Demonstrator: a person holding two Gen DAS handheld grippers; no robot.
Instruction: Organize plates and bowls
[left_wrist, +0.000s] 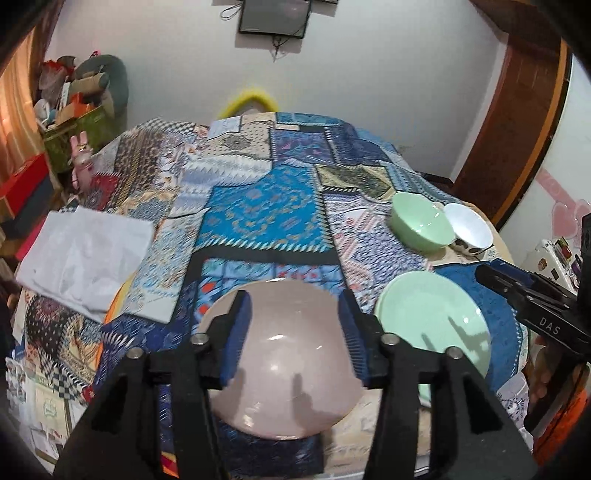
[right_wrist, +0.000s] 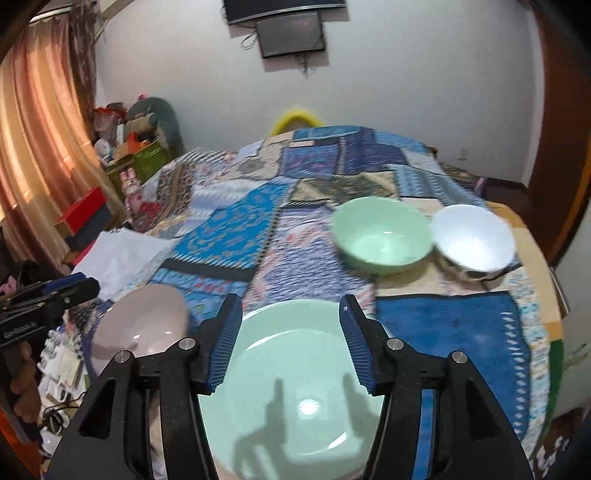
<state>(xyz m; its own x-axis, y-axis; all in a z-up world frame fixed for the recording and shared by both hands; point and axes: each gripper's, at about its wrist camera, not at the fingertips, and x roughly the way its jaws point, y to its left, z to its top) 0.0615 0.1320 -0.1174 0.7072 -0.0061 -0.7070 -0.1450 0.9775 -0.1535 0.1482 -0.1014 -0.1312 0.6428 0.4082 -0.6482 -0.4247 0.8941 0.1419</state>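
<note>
A pink plate (left_wrist: 284, 369) lies on the patterned cloth below my open left gripper (left_wrist: 293, 301), which hovers over it, holding nothing. A green plate (left_wrist: 432, 325) lies to its right. In the right wrist view my open right gripper (right_wrist: 290, 306) hovers over the green plate (right_wrist: 295, 387), empty. The pink plate (right_wrist: 144, 328) is at the left there. A green bowl (right_wrist: 382, 236) and a white bowl (right_wrist: 472, 240) stand side by side, touching, beyond the green plate. They also show in the left wrist view: green bowl (left_wrist: 421, 223), white bowl (left_wrist: 469, 225).
A patchwork cloth (left_wrist: 258, 206) covers the round table. A white folded cloth (left_wrist: 85, 254) lies at the left. Boxes and clutter (left_wrist: 74, 110) stand by the wall at far left. The right gripper's body (left_wrist: 535, 306) shows at the right edge of the left wrist view.
</note>
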